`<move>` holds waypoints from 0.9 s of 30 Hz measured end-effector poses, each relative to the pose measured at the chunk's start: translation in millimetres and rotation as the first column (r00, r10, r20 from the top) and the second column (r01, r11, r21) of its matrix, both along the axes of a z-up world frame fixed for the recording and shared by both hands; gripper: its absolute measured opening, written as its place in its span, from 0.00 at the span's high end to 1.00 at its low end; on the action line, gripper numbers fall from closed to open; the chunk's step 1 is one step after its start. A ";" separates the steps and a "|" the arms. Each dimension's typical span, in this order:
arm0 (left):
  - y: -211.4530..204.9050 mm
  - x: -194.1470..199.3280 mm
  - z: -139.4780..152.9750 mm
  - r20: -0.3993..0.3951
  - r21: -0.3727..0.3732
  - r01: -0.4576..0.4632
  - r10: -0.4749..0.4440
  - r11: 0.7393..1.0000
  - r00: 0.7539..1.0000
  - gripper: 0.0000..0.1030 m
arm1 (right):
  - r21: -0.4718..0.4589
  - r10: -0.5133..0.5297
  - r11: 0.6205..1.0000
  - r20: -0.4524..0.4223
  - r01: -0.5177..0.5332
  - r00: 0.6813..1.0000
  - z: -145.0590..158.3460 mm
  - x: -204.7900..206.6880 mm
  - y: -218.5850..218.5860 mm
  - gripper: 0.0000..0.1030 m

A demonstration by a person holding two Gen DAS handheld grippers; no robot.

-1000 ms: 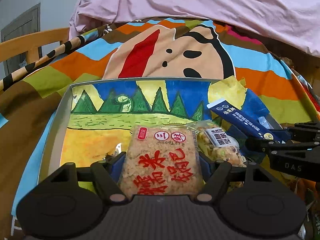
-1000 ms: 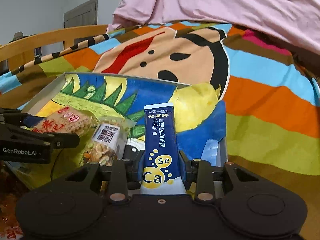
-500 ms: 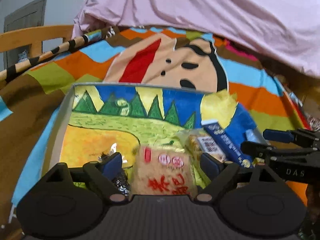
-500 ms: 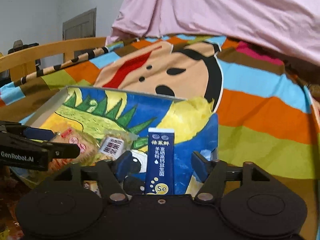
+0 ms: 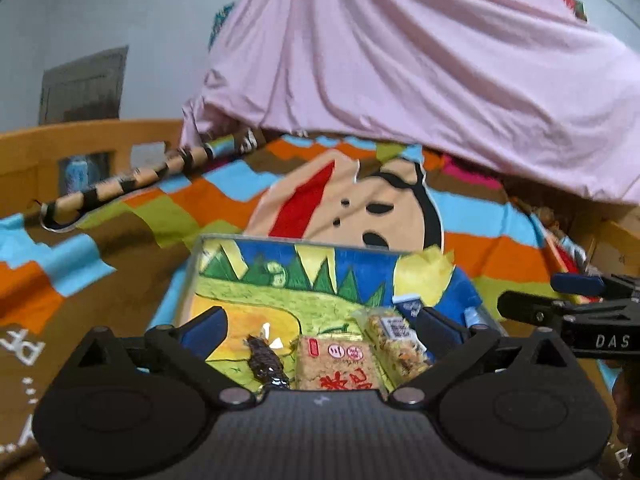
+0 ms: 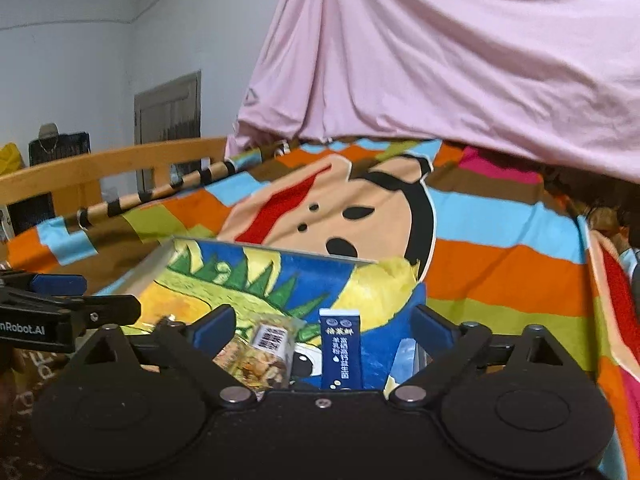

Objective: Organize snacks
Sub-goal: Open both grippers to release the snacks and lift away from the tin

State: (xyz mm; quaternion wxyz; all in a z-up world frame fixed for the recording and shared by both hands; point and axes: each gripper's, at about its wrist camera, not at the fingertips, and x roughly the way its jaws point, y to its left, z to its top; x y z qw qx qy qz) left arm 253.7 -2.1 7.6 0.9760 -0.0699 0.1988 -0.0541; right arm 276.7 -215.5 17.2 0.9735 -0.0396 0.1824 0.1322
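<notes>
A shallow box [image 5: 192,264] with a painted landscape lining lies on the bed. In it lie a rice cracker pack with red characters [image 5: 340,366], a clear nut-mix packet [image 5: 394,336], a dark wrapped snack [image 5: 266,362] and a blue milk-powder stick [image 6: 340,350]. My left gripper [image 5: 320,326] is open and empty, just above and behind the rice cracker pack. My right gripper [image 6: 320,326] is open and empty, with the blue stick lying free between its fingers [image 6: 212,322]. The box shows in the right wrist view too [image 6: 160,256], as does the nut-mix packet [image 6: 260,354].
The box rests on a striped cartoon bedspread [image 6: 500,264]. A pink sheet [image 5: 420,72] hangs behind. A wooden bed rail [image 6: 100,164] runs along the left. The right gripper's body shows at the right of the left wrist view [image 5: 576,320].
Both grippers opened and let go: the left released the rice cracker pack, the right the blue stick, both now lying in the box. Both grippers drew back and tilted up.
</notes>
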 end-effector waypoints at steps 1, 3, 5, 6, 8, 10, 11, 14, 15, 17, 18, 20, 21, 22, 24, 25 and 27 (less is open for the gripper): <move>1.0 -6.3 3.6 0.012 -0.006 -0.009 0.009 1.000 1.000 0.00 | 0.000 -0.002 1.000 0.008 0.002 1.000 3.0 -6.3 0.2 0.03; 1.9 -18.2 9.4 0.024 -0.013 -0.025 0.026 1.000 0.999 0.00 | -0.004 -0.012 1.000 0.023 0.013 1.000 8.8 -19.8 0.9 0.02; 1.9 -30.1 13.8 0.022 -0.015 -0.044 0.044 0.999 0.999 0.00 | 0.002 -0.024 1.000 0.039 0.024 0.999 13.3 -34.1 0.4 0.01; 1.4 -37.3 15.7 0.025 -0.015 -0.052 0.052 0.999 0.998 0.00 | 0.008 -0.030 1.000 0.047 0.029 0.998 16.0 -42.5 -0.3 0.01; 0.3 -49.6 18.4 0.036 -0.010 -0.056 0.056 0.998 0.998 0.00 | 0.016 -0.039 0.999 0.055 0.038 0.998 19.5 -56.1 -1.2 0.01; -2.1 -63.0 21.1 0.045 0.004 -0.062 0.062 0.998 0.997 0.00 | 0.021 -0.046 0.999 0.061 0.045 0.997 23.0 -70.0 -2.5 0.01; -3.3 -69.4 22.3 0.049 0.009 -0.064 0.064 0.998 0.997 0.00 | 0.022 -0.049 0.999 0.064 0.047 0.997 24.5 -76.8 -3.1 0.01; -7.3 -87.7 25.2 0.056 0.014 -0.069 0.068 0.998 0.996 0.00 | 0.021 -0.058 0.998 0.071 0.056 0.996 27.9 -97.1 -5.1 0.01; -8.4 -92.7 26.1 0.056 0.015 -0.068 0.067 0.998 0.996 0.00 | 0.022 -0.059 0.998 0.073 0.058 0.996 28.5 -105.1 -6.1 0.01; -11.2 -103.3 29.0 0.062 0.019 -0.061 0.060 0.998 0.996 0.00 | 0.023 -0.063 0.998 0.078 0.062 0.995 29.5 -117.9 -7.3 0.01; -12.6 -107.8 30.5 0.067 0.020 -0.060 0.058 0.998 0.996 0.00 | 0.022 -0.066 0.998 0.081 0.064 0.995 30.0 -124.3 -7.7 0.01; -15.0 -117.7 32.5 0.076 0.019 -0.055 0.053 0.998 0.996 0.00 | 0.018 -0.070 0.997 0.088 0.069 0.994 32.0 -136.7 -8.5 0.01; -15.9 -122.1 33.0 0.078 0.019 -0.051 0.050 0.999 0.996 0.00 | 0.016 -0.072 0.997 0.090 0.070 0.993 32.9 -142.5 -8.8 0.01; -16.8 -126.8 33.0 0.079 0.017 -0.049 0.048 0.999 0.996 0.00 | 0.012 -0.071 0.997 0.089 0.070 0.994 33.7 -148.9 -9.2 0.01; -18.7 -135.5 32.1 0.080 0.016 -0.046 0.045 0.999 0.996 0.00 | 0.005 -0.069 0.998 0.093 0.069 0.993 34.4 -159.5 -9.4 0.01; -20.2 -139.7 30.9 0.079 0.017 -0.047 0.045 0.999 0.996 0.00 | 0.002 -0.069 0.998 0.094 0.069 0.993 34.5 -163.9 -9.7 0.01; -21.9 -148.7 28.0 0.079 0.030 -0.063 0.061 0.998 0.995 0.00 | -0.005 -0.066 0.998 0.094 0.067 0.993 34.4 -173.9 -9.9 0.01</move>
